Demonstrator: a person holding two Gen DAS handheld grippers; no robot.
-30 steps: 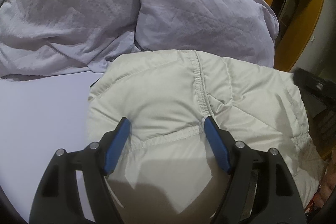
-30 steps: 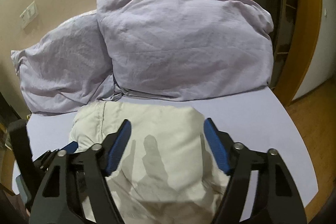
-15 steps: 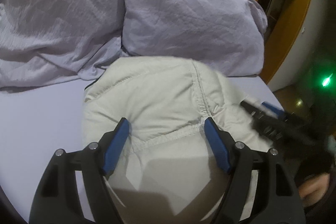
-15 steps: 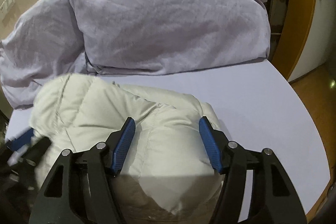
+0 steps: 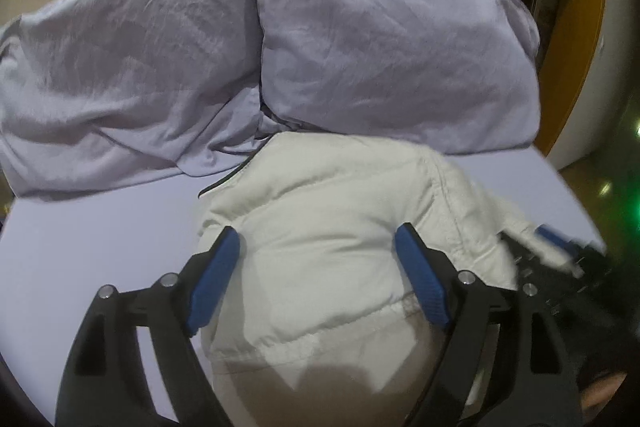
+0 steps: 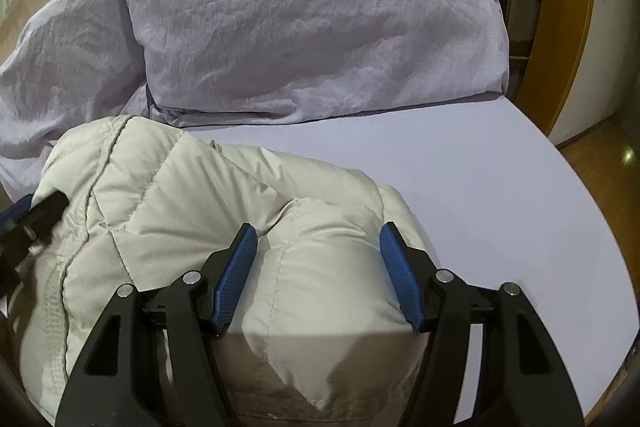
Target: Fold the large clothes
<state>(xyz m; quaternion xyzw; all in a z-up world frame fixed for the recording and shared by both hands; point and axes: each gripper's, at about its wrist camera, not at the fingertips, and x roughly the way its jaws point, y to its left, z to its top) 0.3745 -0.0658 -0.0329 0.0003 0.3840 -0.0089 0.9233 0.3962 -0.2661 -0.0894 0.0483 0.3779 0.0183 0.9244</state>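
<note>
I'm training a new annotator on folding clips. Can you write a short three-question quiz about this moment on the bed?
1. True or false: the left claw is shut on the cream puffer jacket.
2. What lies past the jacket at the head of the bed? A) folded towels B) lilac pillows C) a laundry basket
3. Fill in: in the right wrist view, the bare sheet lies to the ____ of the jacket.

Key:
1. False; both the left claw and the right claw are open over the jacket.
2. B
3. right
</note>
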